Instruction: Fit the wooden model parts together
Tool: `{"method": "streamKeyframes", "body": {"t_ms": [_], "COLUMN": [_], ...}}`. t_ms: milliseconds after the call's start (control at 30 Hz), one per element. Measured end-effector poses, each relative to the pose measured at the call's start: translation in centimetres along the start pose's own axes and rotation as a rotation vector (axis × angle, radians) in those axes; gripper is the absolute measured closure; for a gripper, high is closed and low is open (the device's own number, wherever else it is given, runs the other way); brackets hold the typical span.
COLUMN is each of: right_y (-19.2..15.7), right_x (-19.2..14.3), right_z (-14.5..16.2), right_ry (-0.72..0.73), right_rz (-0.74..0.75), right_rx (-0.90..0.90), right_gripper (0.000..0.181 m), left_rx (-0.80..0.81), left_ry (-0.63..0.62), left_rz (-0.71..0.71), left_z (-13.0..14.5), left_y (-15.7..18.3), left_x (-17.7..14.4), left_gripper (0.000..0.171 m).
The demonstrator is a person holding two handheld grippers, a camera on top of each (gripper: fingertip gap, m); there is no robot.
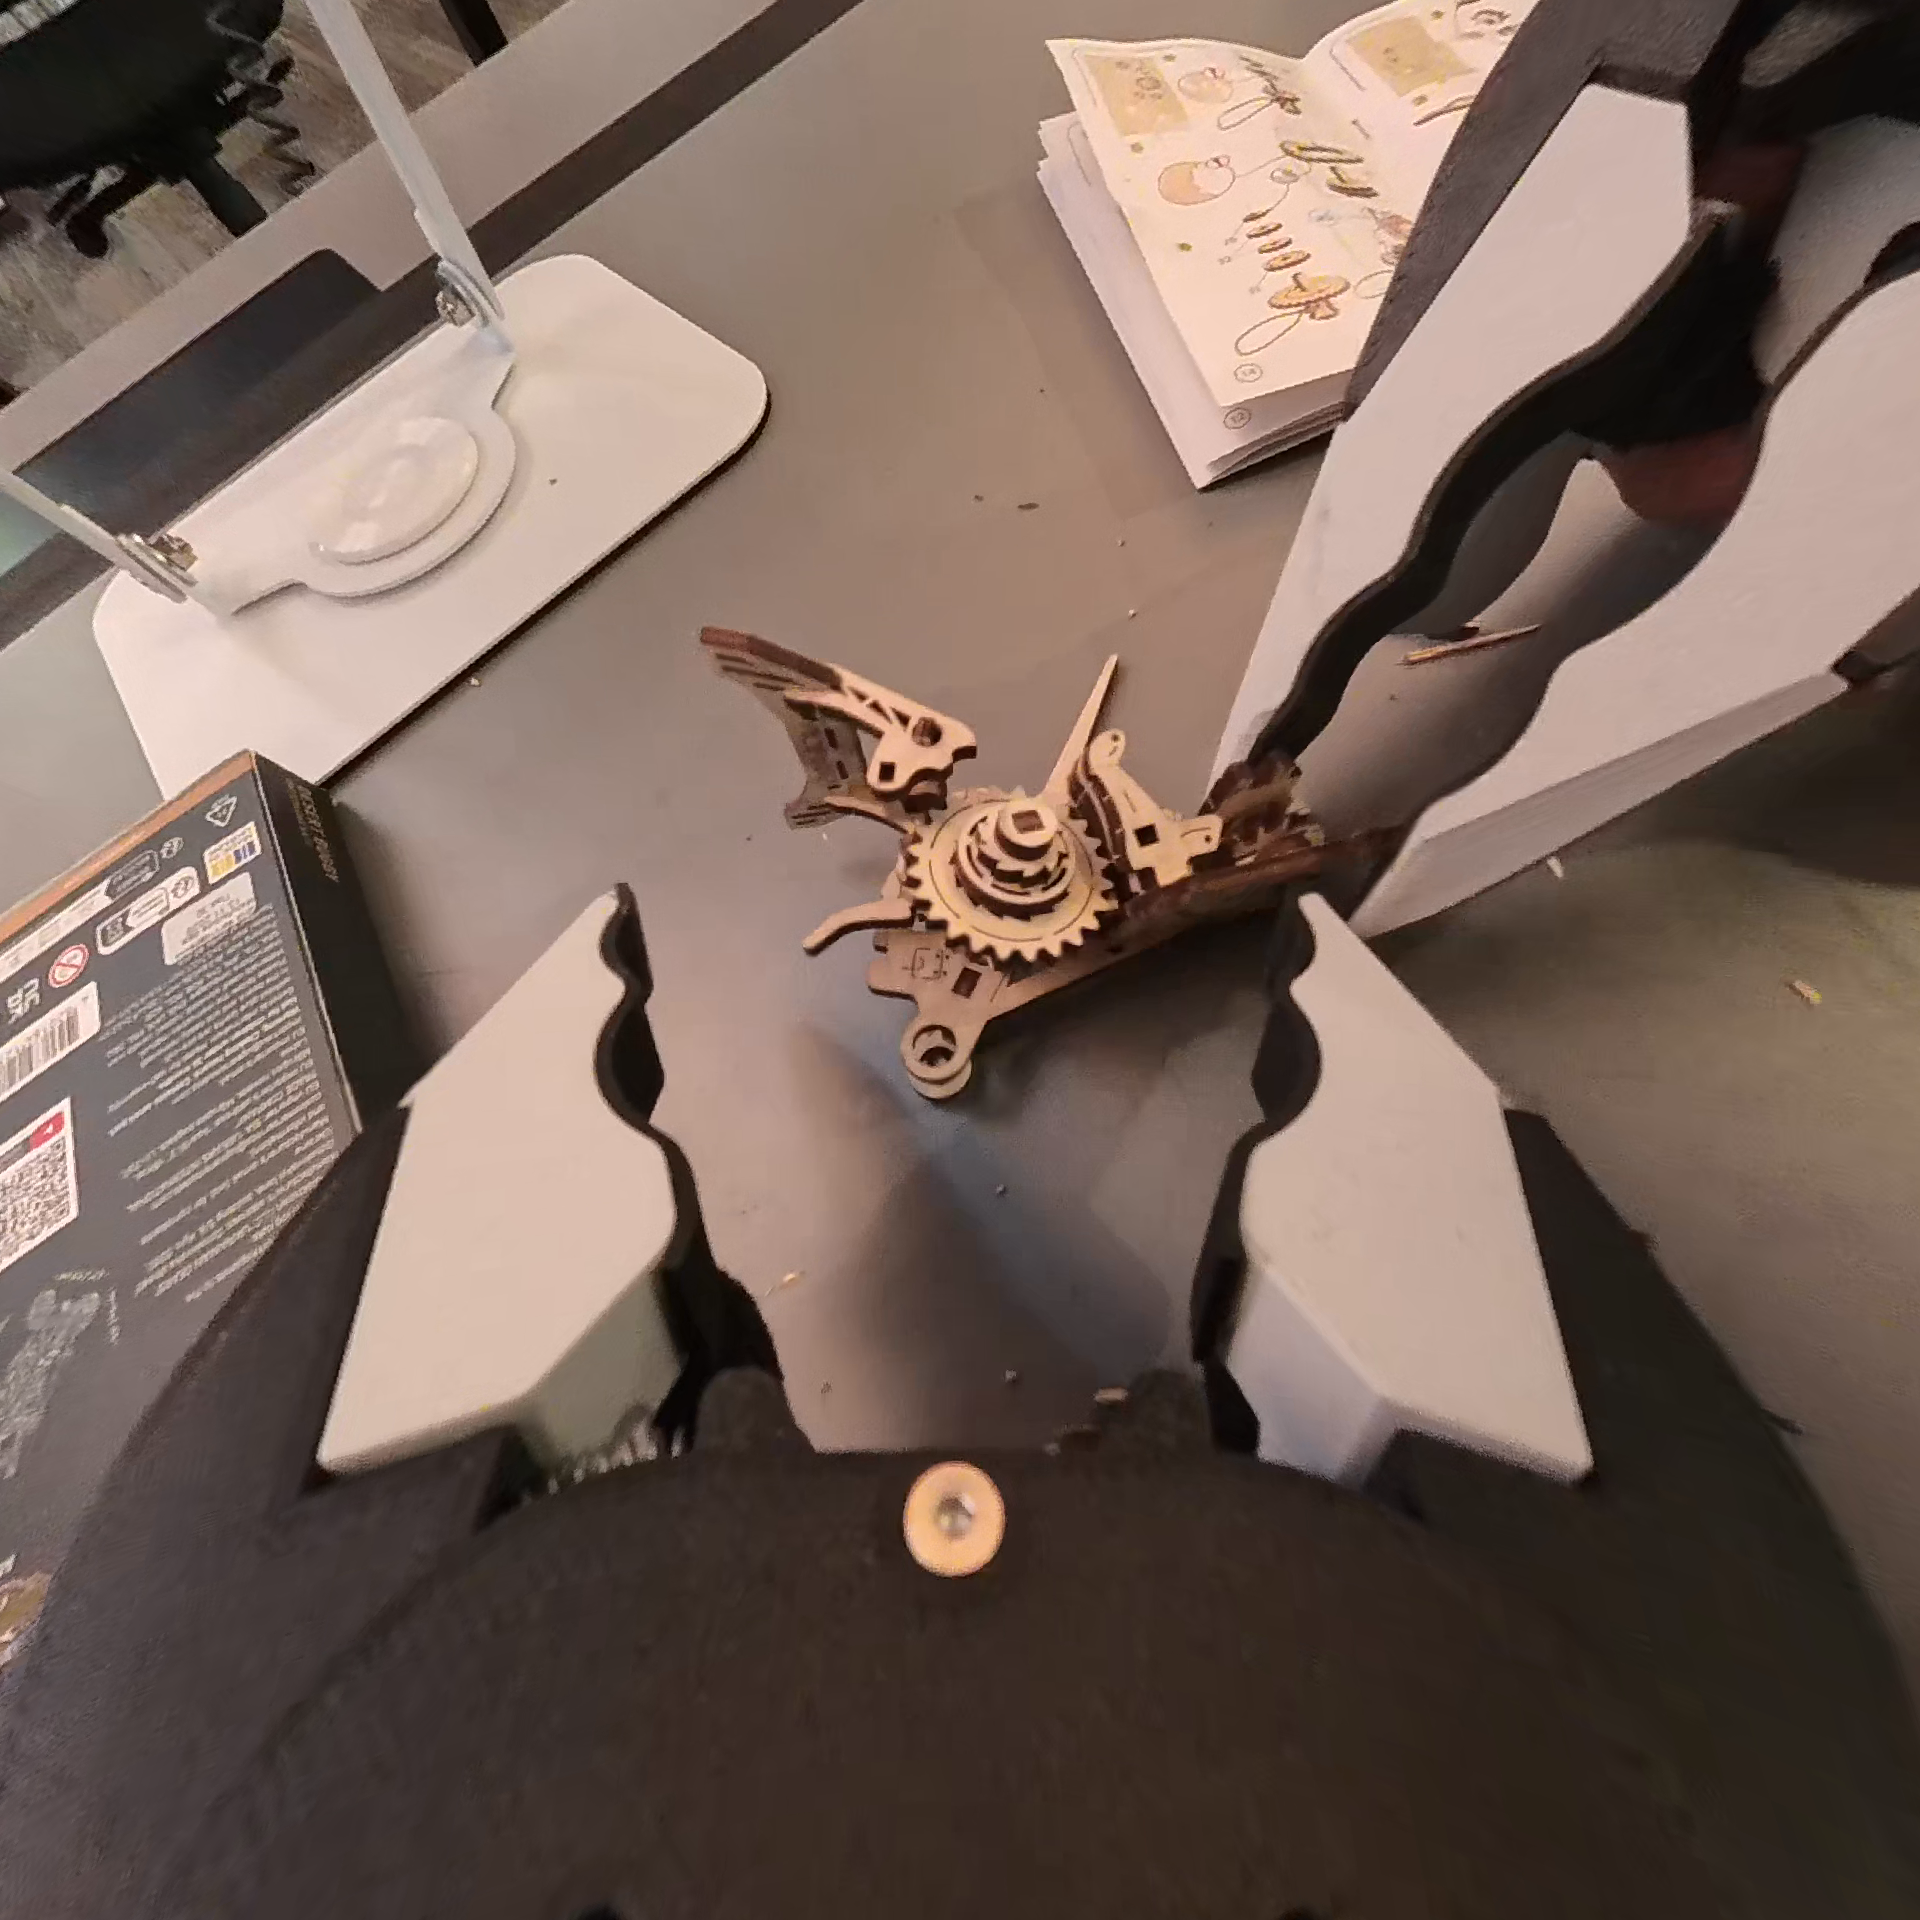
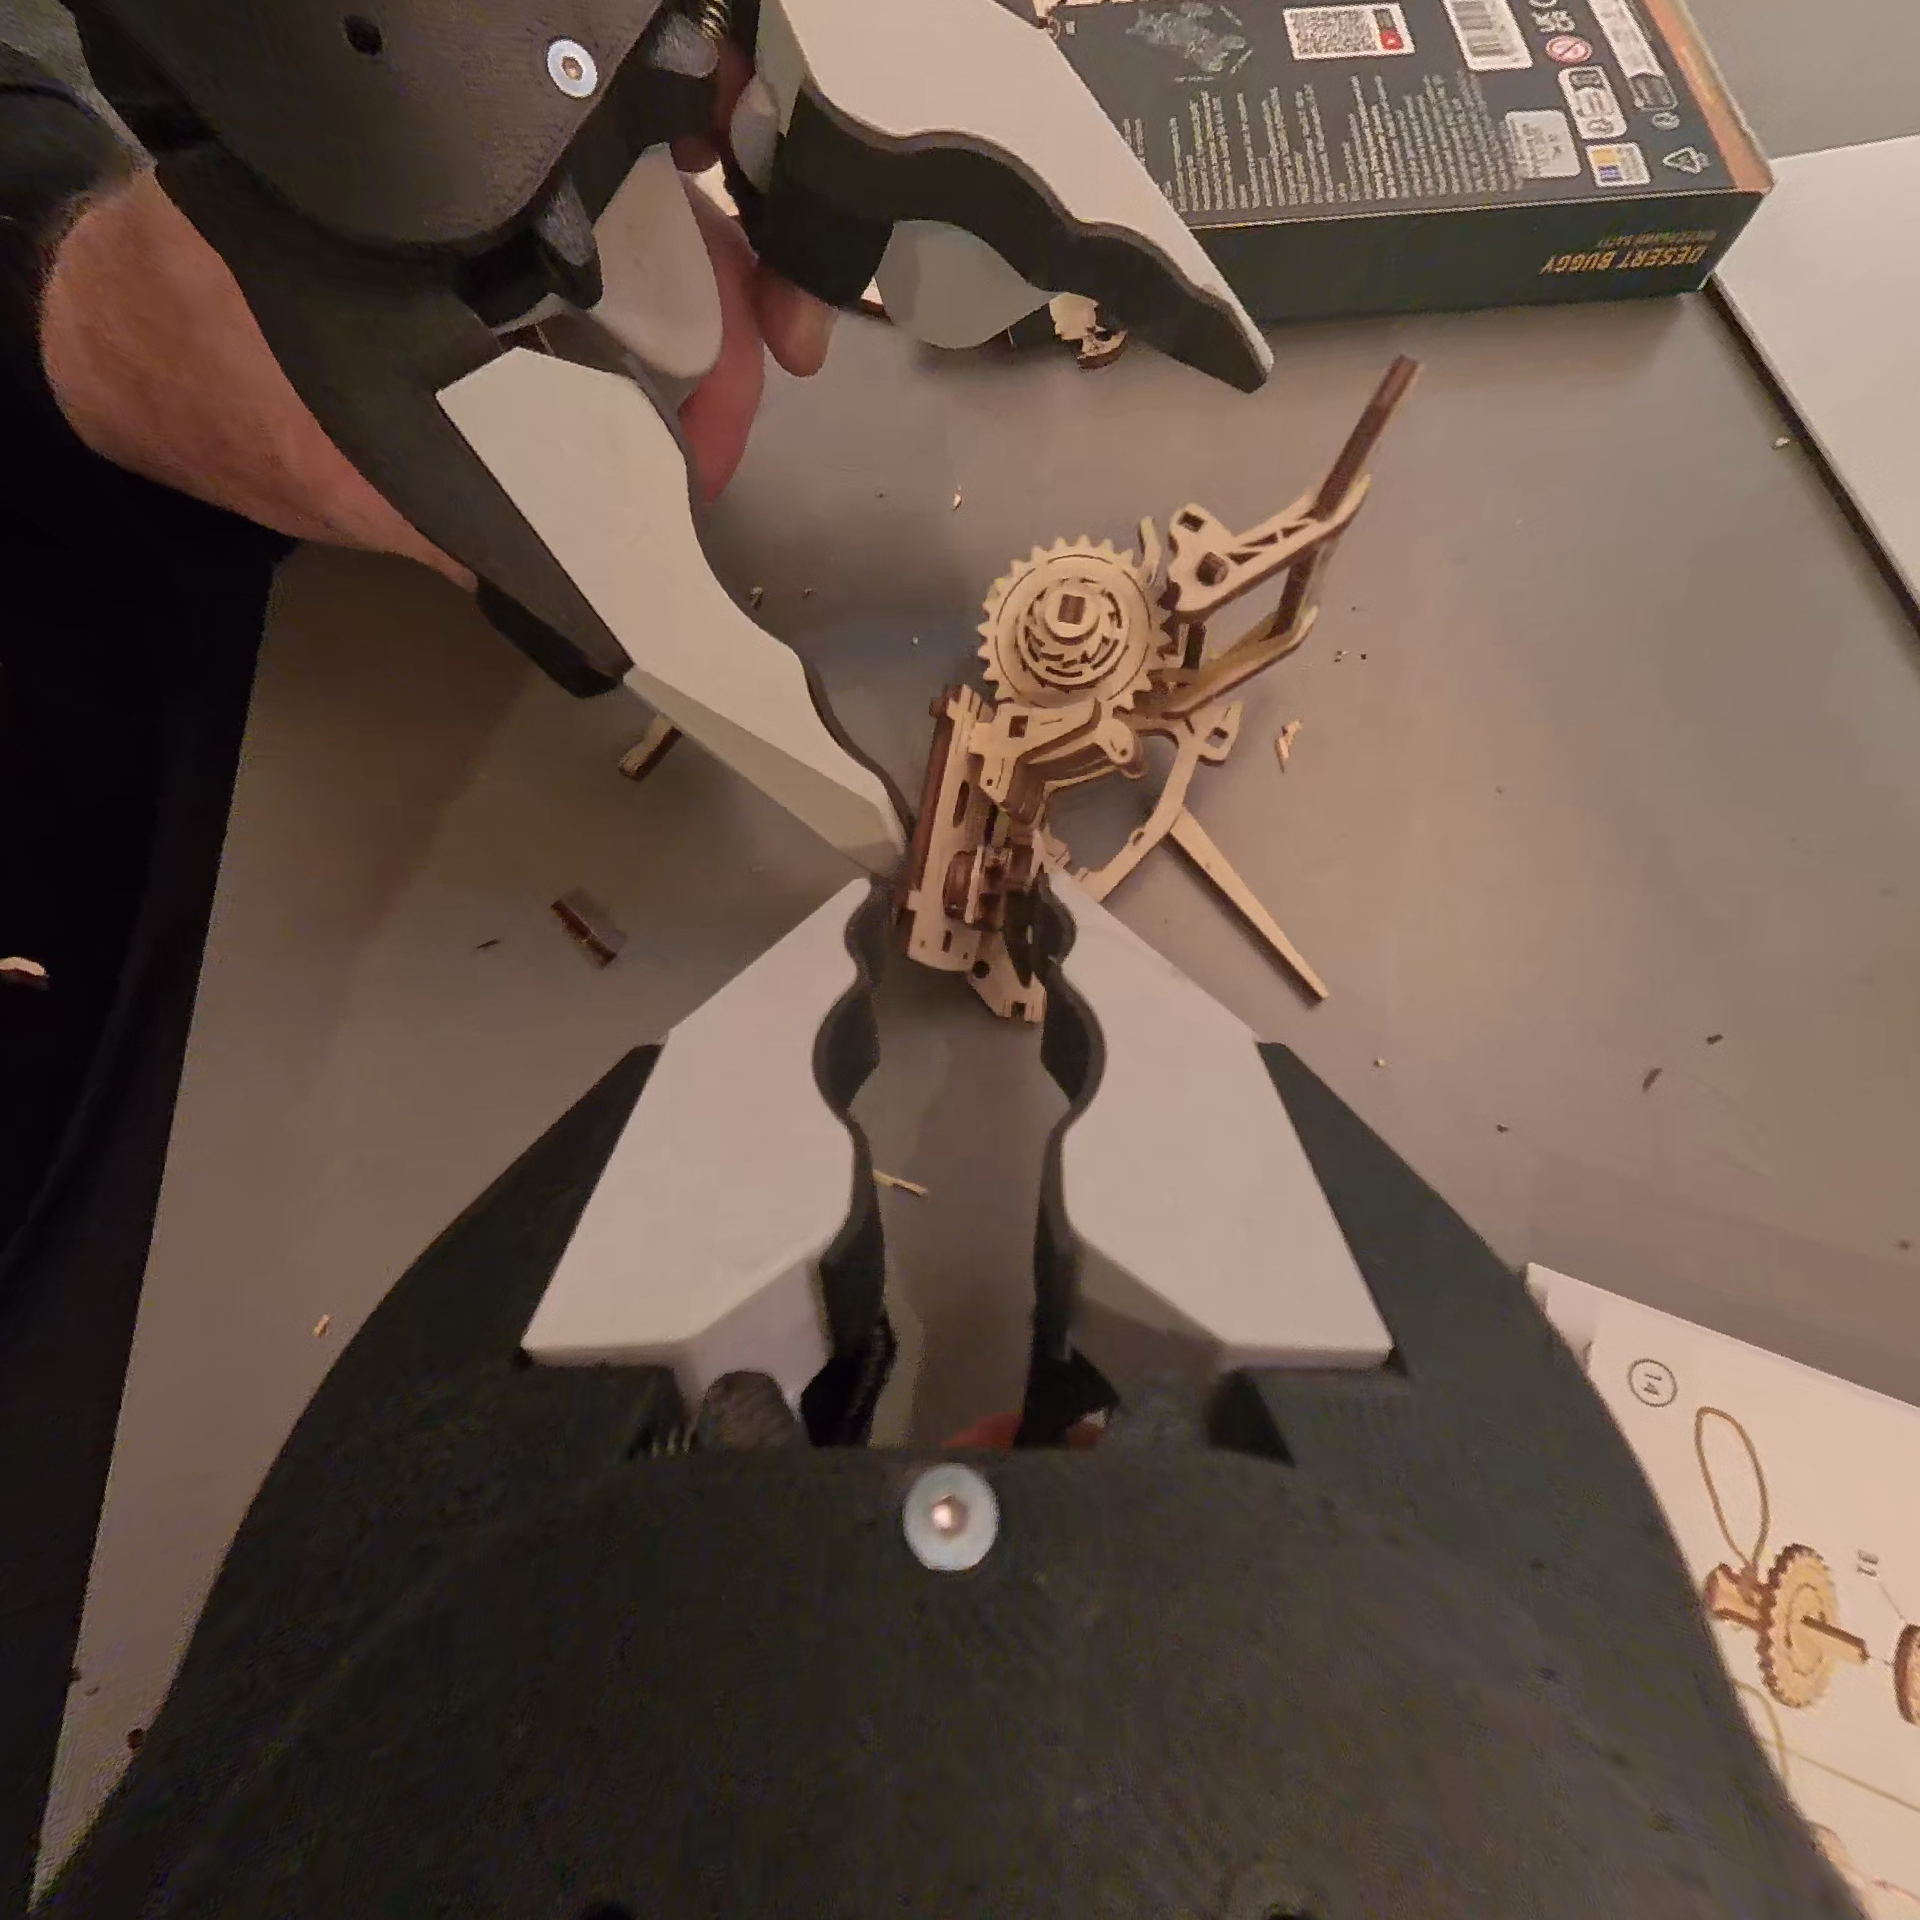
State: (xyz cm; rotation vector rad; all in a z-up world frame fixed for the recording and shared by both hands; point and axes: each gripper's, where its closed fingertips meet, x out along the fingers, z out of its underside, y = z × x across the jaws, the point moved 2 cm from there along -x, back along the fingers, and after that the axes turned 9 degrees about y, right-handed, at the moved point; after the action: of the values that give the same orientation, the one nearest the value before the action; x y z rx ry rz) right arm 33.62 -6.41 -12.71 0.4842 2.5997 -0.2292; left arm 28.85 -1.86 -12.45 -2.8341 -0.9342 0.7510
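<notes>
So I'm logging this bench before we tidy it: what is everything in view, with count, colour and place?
Wooden model assembly: one, pale wood, gear on top, at table centre.
Table: one, grey, under everything.
Instruction booklet: one, white, open, far right in the left wrist view.
Box: one, black, printed, at the left edge.
Stand base: one, white, far left, holding an upright.
Loose wooden bits: several, brown and pale, scattered on the table.
Person's hand: one, behind the left tool.
Left tool: one, grey and black, open, by the assembly.
Right tool: one, grey and black, shut on the assembly's end.
</notes>
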Motion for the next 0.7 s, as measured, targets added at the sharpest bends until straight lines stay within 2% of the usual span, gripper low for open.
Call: {"method": "streamKeyframes", "body": {"t_ms": [167,300,700], "right_y": [-0.34,-0.37,-0.27], "right_x": [0.55,0.29,0.63], "right_z": [0.21,-0.12,-0.09], "right_ry": [-0.024,0.020,0.013], "right_rz": [0.029,0.013,0.010], "right_rx": [-0.070,-0.030,-0.018], "right_gripper": [0.149,0.150,0.149], "left_rx": [-0.040,-0.044,-0.039], "left_ry": [0.003,0.003,-0.030], "left_rz": [0.025,0.043,0.066], "left_z": [0.15,0.26,0.47], "left_y": [-0.41,-0.39,-0.31], "left_x": [-0.25,-0.43,0.29], "left_gripper": [0.059,0.063,0.060]}}
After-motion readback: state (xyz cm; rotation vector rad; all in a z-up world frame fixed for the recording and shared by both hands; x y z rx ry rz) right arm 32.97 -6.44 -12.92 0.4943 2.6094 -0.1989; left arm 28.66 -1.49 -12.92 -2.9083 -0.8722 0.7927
